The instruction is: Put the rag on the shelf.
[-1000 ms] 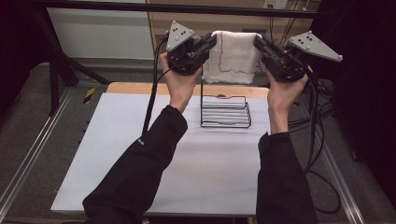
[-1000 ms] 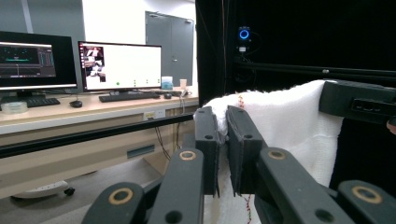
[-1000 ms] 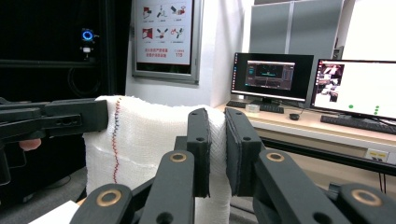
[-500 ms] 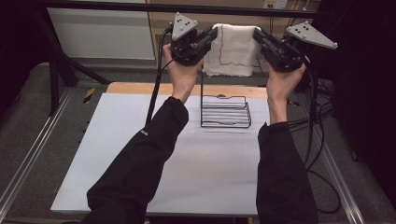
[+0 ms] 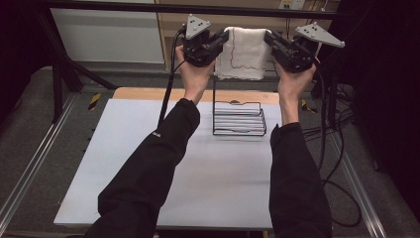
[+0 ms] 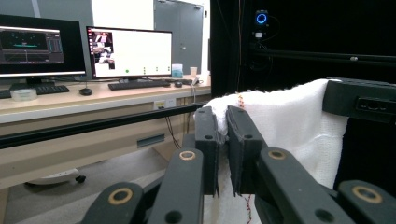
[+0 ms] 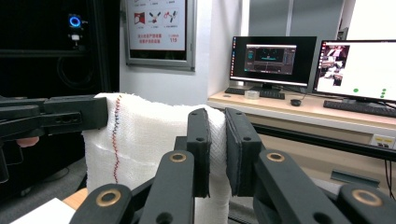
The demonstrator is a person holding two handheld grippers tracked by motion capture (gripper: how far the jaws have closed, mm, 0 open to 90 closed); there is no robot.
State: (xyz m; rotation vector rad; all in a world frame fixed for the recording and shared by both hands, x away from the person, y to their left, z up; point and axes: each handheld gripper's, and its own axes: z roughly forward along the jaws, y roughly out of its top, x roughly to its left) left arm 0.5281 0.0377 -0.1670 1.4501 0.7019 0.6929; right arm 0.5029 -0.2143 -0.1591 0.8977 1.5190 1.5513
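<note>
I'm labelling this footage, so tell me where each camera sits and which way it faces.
High view: above the person's side, looking forward and down at the table, wire rack, both forearms and hands.
Left gripper view: on the left gripper, looking along its jaws at the towel and desk monitors.
Right gripper view: on the right gripper, facing the towel, the left gripper beyond.
Shared: the towel pinched at both ends.

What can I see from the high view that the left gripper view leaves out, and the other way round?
The high view alone gives the black wire rack standing on the white table top, and both sleeved forearms lifting the cloth above it. The left gripper view alone gives the desk with two lit monitors and a keyboard behind. Both share the white knitted cloth with a red stitched line, pinched at one upper corner by the left tongs and at the other by the right tongs.
</note>
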